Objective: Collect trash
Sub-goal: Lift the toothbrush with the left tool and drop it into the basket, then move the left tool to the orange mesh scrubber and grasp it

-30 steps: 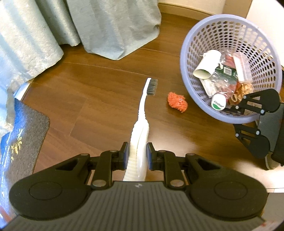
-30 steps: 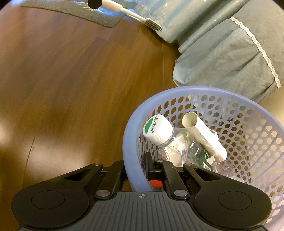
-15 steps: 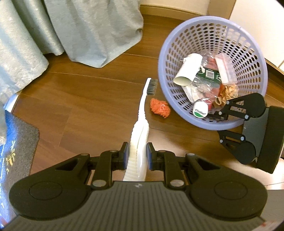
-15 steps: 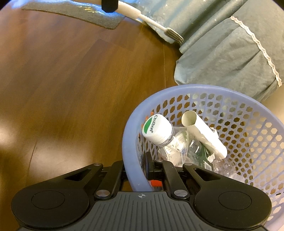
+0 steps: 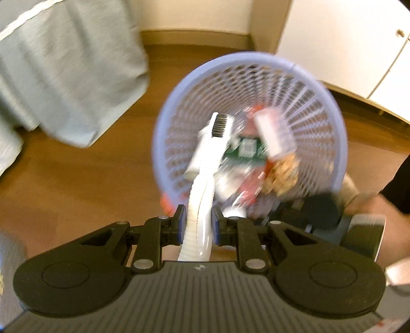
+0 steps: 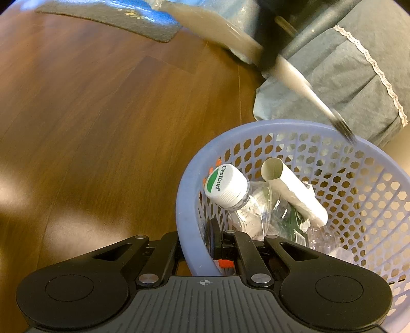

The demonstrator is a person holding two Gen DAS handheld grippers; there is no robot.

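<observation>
My left gripper [image 5: 196, 224] is shut on the handle of a white toothbrush [image 5: 205, 174]. Its dark bristle head reaches over the inside of the lilac mesh basket [image 5: 320, 84]. In the right wrist view the toothbrush [image 6: 302, 87] comes in blurred from the upper left, its tip above the far rim of the basket [image 6: 184, 205]. My right gripper [image 6: 202, 239] is shut on the basket's near wall, one finger inside and one outside. Inside lie a plastic bottle with a white and green cap [image 6: 225, 185], a cardboard tube [image 6: 294, 194] and wrappers. An orange scrap [image 5: 166, 202] lies on the floor by the basket.
Grey-green curtains [image 5: 71, 76] hang to the wooden floor left of the basket. A dark mat [image 6: 115, 23] lies further off. A white cabinet [image 5: 346, 43] and skirting board stand behind the basket. A person's hand [image 5: 379, 210] holds the right gripper.
The left gripper has swung the toothbrush right, from above the bare floor to over the basket's opening. The basket stays held by the right gripper. The left view is now motion-blurred.
</observation>
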